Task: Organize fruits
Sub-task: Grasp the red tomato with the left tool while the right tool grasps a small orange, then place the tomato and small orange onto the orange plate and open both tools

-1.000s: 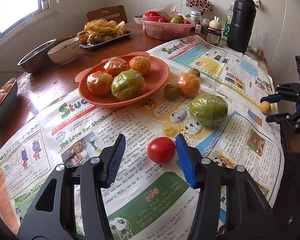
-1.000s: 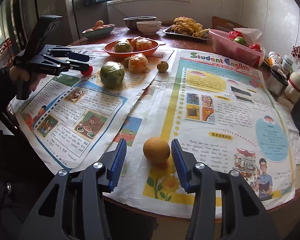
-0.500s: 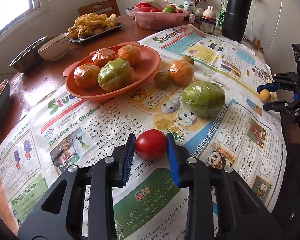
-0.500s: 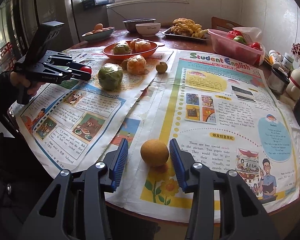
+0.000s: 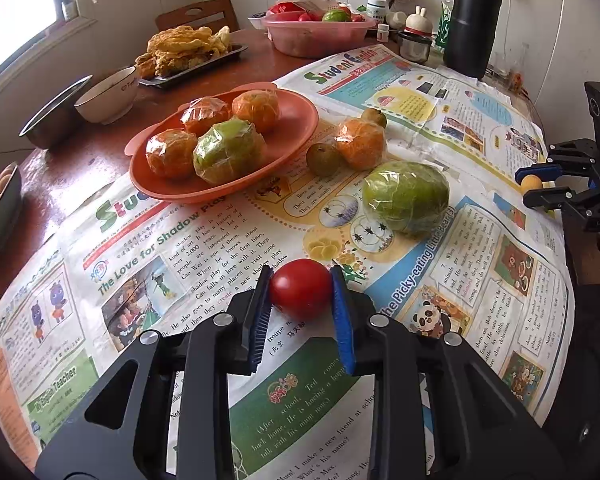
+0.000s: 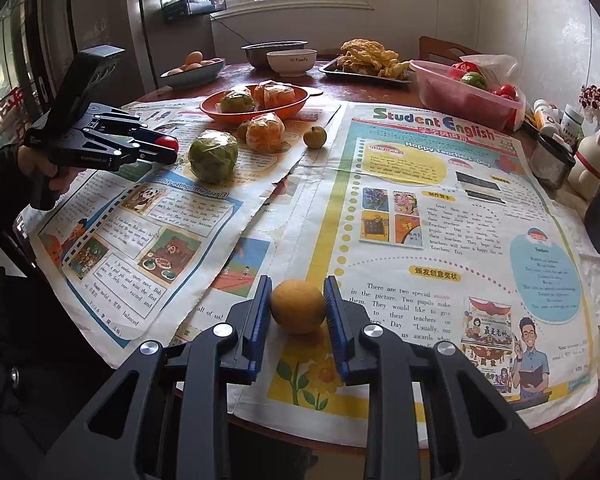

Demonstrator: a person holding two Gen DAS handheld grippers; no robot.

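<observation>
Left tongs (image 5: 301, 294) closed on red tomato (image 5: 301, 288), pads pressing its flanks, fruit at or just above the newspaper (image 5: 204, 240) on the surface; right tongs (image 6: 296, 308) narrow around yellow-orange fruit (image 6: 298, 306), pads touching or nearly so, grip unconfirmed. Side grips probably chosen for carrying toward orange plate (image 5: 292, 120), holding wrapped fruit; both fruits near-round, no clear long axis or pointing direction.
</observation>
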